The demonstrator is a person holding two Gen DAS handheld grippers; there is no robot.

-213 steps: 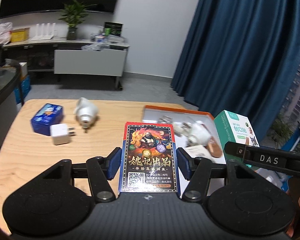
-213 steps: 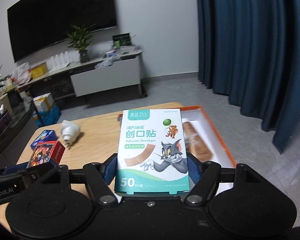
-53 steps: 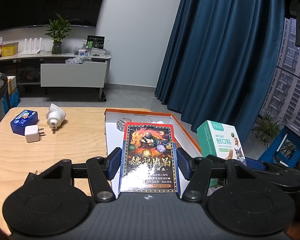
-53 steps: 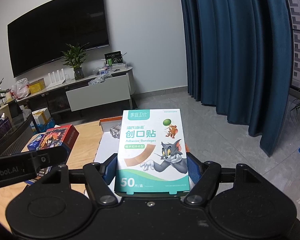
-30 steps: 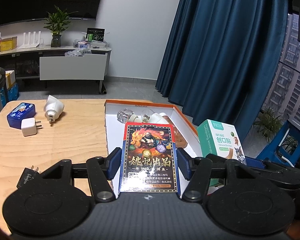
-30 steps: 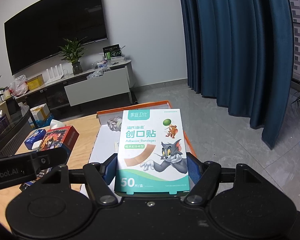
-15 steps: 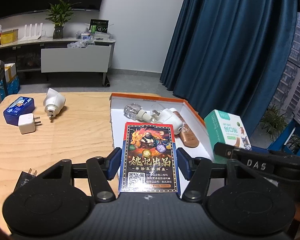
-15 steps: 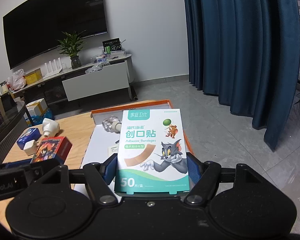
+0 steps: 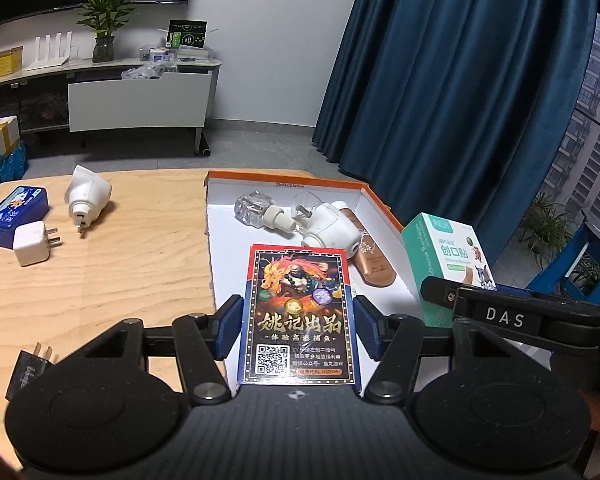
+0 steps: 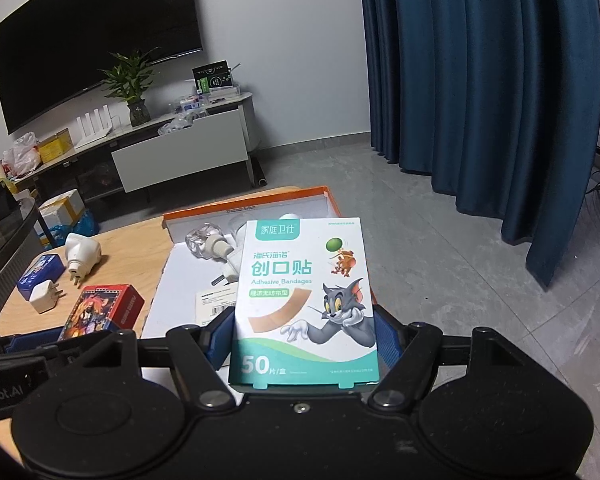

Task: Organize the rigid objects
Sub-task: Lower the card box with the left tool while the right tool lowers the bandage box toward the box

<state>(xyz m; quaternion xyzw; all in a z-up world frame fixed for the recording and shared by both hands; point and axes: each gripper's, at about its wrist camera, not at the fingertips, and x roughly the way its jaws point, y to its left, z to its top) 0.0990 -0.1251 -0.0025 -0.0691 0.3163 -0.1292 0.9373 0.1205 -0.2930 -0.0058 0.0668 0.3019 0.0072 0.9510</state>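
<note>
Both boxes are in hand over the tray, so the step looks like delivery into it; next each needs lowering onto a bare patch of the white floor before the fingers let go.

On the wooden surface (image 9: 100, 272) at left lie a blue tin (image 9: 16, 210), a white charger (image 9: 32, 242), a rounded white plug (image 9: 88, 196) and a black adapter (image 9: 28, 370), all hard plastic or metal.

The left gripper (image 9: 298, 330) pinches a glossy card box (image 9: 298, 316) by its sides, above the tray's near end. The tray (image 9: 300, 180), orange-rimmed cardboard, already holds a clear bottle (image 9: 256, 210), a white plug-in (image 9: 330, 230) and a tan tube (image 9: 374, 262).

The right gripper (image 10: 304, 338) clamps the flat bandage box (image 10: 304, 300), hanging at the tray's right edge.
</note>
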